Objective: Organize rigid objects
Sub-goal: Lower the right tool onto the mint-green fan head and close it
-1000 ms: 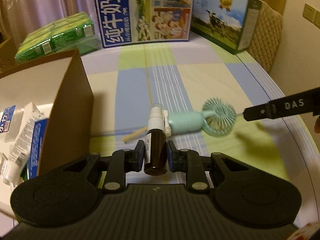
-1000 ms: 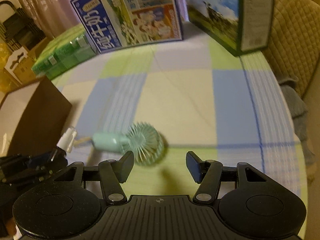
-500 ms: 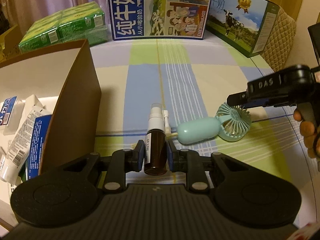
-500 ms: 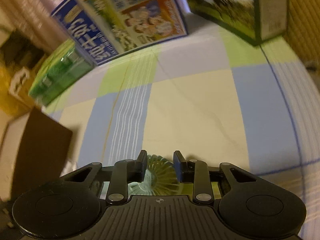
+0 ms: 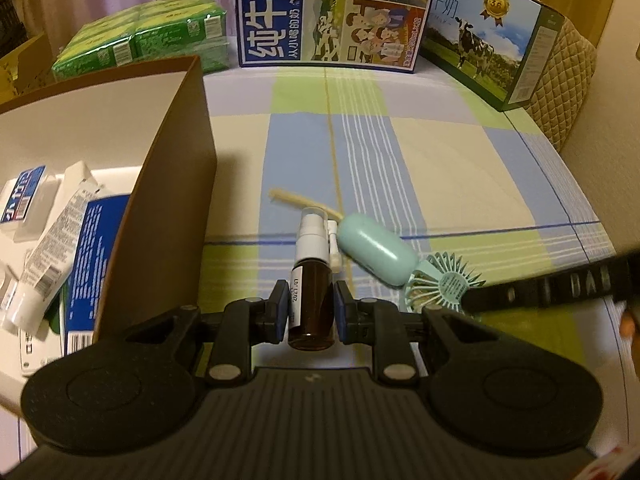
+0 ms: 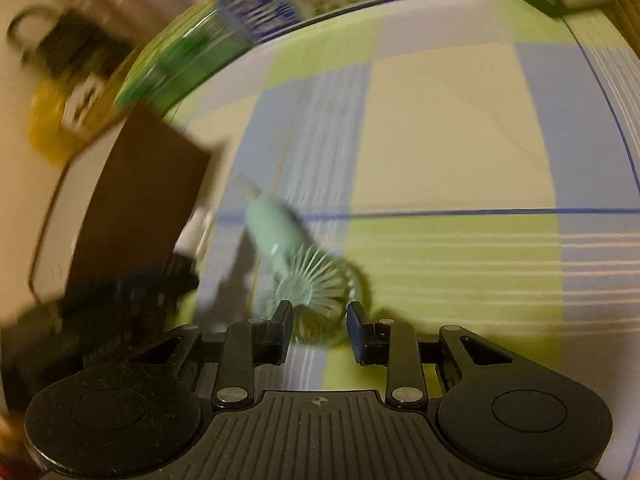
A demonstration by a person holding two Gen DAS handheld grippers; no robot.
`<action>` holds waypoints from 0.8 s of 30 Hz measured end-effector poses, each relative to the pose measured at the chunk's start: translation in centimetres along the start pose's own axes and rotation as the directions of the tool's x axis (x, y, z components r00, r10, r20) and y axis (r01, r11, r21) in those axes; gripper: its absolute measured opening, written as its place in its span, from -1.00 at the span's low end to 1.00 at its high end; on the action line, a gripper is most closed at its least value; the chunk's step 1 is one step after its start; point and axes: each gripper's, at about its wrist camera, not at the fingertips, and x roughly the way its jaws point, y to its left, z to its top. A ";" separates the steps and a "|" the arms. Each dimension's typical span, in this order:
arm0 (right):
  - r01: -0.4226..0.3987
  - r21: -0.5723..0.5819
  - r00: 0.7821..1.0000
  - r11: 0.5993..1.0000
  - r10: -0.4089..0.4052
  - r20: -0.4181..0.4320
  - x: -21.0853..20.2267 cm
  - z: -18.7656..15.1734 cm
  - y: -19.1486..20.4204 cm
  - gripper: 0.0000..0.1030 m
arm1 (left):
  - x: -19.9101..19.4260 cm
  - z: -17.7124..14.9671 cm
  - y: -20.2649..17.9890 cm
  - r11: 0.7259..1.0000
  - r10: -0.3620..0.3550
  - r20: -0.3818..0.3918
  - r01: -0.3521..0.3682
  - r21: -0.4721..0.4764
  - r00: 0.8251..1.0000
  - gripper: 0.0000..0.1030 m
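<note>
My left gripper (image 5: 311, 312) is shut on a brown spray bottle (image 5: 311, 300) with a white nozzle, held above the checked tablecloth beside the cardboard box (image 5: 160, 184). A mint handheld fan (image 5: 376, 254) hangs tilted just right of the bottle. My right gripper (image 6: 319, 330) is shut on the fan's round head (image 6: 316, 284), with the handle pointing away to the upper left. That gripper's finger (image 5: 540, 290) shows in the left wrist view at the fan head. The right wrist view is blurred.
The box holds tubes and cartons (image 5: 52, 240). A thin wooden stick (image 5: 304, 202) lies on the cloth. Two milk cartons (image 5: 332, 12) and green packs (image 5: 140, 40) stand at the far edge. A quilted chair (image 5: 568, 72) is at the far right.
My right gripper closed on the fan head and lifted it, swinging the handle up and leftward. My left gripper kept hold of the bottle and drew back a little.
</note>
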 end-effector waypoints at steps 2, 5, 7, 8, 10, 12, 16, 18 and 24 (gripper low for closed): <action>0.053 -0.100 0.999 0.994 -0.052 0.014 -0.1 -0.6 1.6 -0.38 | -0.1 -0.2 0.2 1.000 0.005 -0.005 -0.005 -0.007 1.000 -0.63; 0.123 -0.243 0.992 0.962 -0.109 0.069 0.1 -1.1 3.6 0.34 | -0.2 -0.4 0.4 1.000 0.011 -0.007 -0.011 -0.015 1.000 -0.63; 0.157 -0.324 0.986 0.933 -0.130 0.104 0.4 -1.4 4.4 0.43 | -0.3 -0.5 0.5 1.000 0.010 -0.008 -0.010 -0.018 1.000 -0.63; 0.162 -0.356 0.986 0.921 -0.133 0.105 0.9 -1.3 4.6 0.43 | -0.3 -0.6 0.5 1.000 0.010 -0.006 -0.010 -0.019 1.000 -0.63; 0.171 -0.386 0.985 0.907 -0.147 0.093 2.0 -1.4 4.6 0.43 | -0.3 -0.6 0.6 1.000 0.010 -0.009 -0.010 -0.023 1.000 -0.63; 0.169 -0.403 0.985 0.899 -0.147 0.086 2.9 -1.5 4.5 0.43 | -0.3 -0.7 0.6 1.000 0.008 -0.011 -0.008 -0.028 1.000 -0.63; 0.184 -0.428 0.983 0.885 -0.167 0.077 4.2 -1.7 4.6 0.43 | -0.2 -0.8 0.6 0.999 0.014 -0.014 -0.015 -0.031 1.000 -0.63; 0.191 -0.435 0.982 0.880 -0.172 0.083 4.4 -2.0 4.6 0.42 | -0.1 -0.8 0.6 0.999 0.016 -0.013 -0.016 -0.031 1.000 -0.63; 0.230 -0.442 0.973 0.867 -0.203 0.109 5.0 -2.2 5.0 0.18 | 0.0 -0.7 0.6 0.999 0.018 -0.014 -0.019 -0.031 1.000 -0.63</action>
